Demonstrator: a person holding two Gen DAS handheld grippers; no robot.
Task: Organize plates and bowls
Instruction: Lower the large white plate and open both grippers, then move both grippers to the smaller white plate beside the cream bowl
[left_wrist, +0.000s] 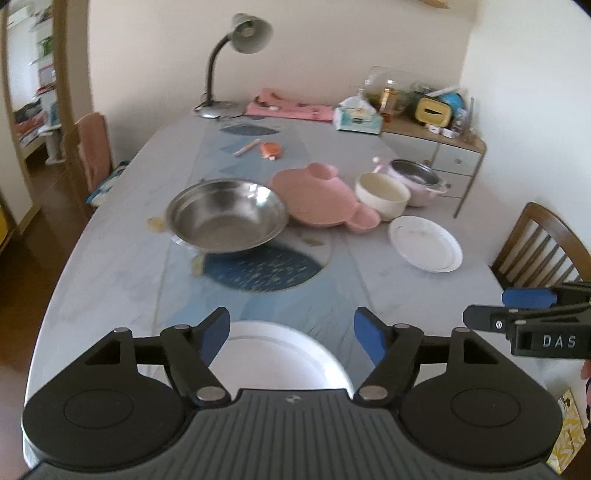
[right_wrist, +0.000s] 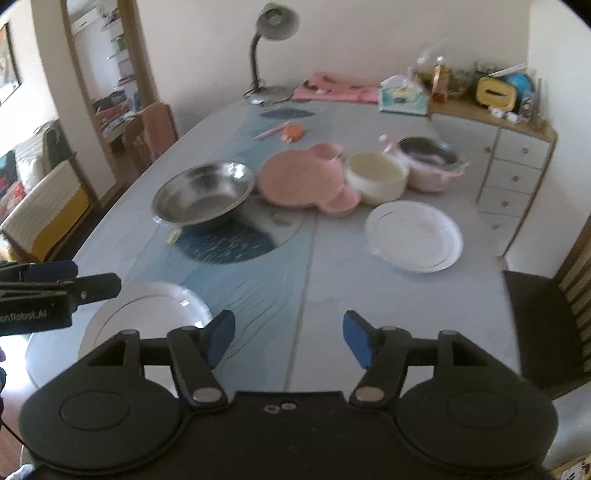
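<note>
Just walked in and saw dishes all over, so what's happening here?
A person is sorting dishes with two handheld grippers. Both the left gripper and right gripper are open and hold nothing. A white plate lies under the left one. The steel bowl, pink plate, cream bowl and another white plate sit unstacked.

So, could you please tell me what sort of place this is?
Most likely a home dining room: a long cloth-covered table with wooden slat-back chairs, a grey gooseneck desk lamp and a cluttered drawer cabinet.

Home dining room: dining table (left_wrist: 110, 266), wooden chair (left_wrist: 543, 243), desk lamp (left_wrist: 236, 62).
</note>
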